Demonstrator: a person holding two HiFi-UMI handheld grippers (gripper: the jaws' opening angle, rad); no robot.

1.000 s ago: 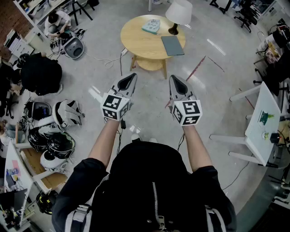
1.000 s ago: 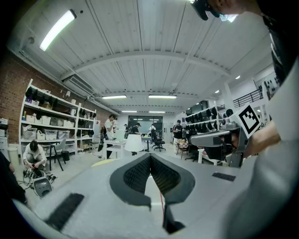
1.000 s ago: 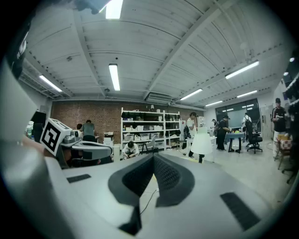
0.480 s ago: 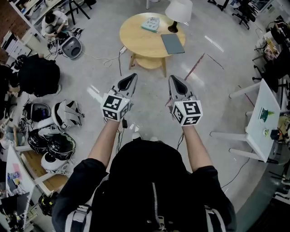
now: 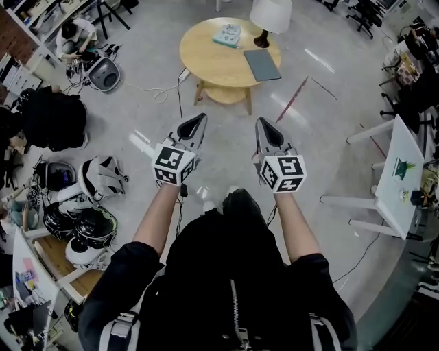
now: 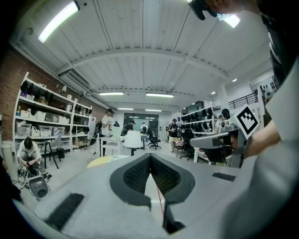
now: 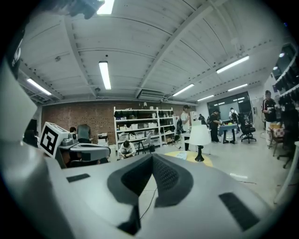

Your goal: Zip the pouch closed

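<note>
A round wooden table [image 5: 218, 63] stands ahead of me on the grey floor. On it lie a small teal patterned pouch [image 5: 229, 35] and a flat grey case [image 5: 262, 64]; which one has the zip I cannot tell. My left gripper [image 5: 197, 118] and right gripper [image 5: 264, 122] are held out side by side at arm's length, well short of the table and over bare floor. Both are shut with nothing between the jaws, as the left gripper view [image 6: 150, 156] and the right gripper view [image 7: 153, 156] show. The table top [image 7: 187, 156] is small and far off.
A white-shaded lamp [image 5: 271, 16] stands on the table's far right. Helmets and bags [image 5: 89, 206] lie on the floor at left, and a cable [image 5: 161, 92] trails there. White tables [image 5: 398, 178] stand at right. People sit and stand by shelves [image 7: 140, 123] in the distance.
The table has slid a little up and left in the head view, and a dark shoe now shows on the floor below the grippers. The grippers stay shut, side by side.
</note>
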